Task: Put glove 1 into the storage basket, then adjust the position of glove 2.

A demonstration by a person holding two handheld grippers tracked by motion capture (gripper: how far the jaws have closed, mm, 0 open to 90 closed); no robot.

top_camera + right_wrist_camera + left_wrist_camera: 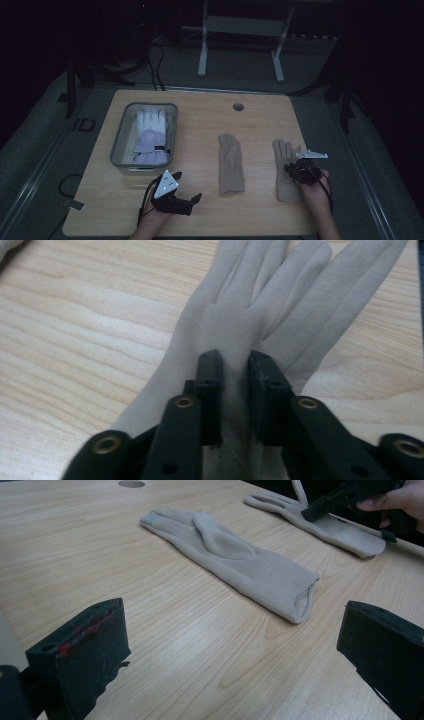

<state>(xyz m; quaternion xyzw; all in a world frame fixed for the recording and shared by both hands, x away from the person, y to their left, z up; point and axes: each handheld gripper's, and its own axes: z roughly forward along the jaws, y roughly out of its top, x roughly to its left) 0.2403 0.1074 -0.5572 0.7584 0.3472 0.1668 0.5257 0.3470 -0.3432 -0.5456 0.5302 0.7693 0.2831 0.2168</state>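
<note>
Dim room, wooden table (200, 210).

The high view looks forward and down from above the table's (200, 210) near edge. The left gripper view sits low, facing right across both beige gloves (235, 560). The right gripper view looks closely down on the right glove (260, 305), shared by all 3.

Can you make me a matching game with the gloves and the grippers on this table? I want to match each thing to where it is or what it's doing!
Things:
1. white gloves
2. middle beige glove
3. right gripper
4. left gripper

States:
A. open above bare wood
B. inside the grey bin
C. pinching the right beige glove
D. lying flat, untouched

Pairs: 1-B, 2-D, 3-C, 4-A
</note>
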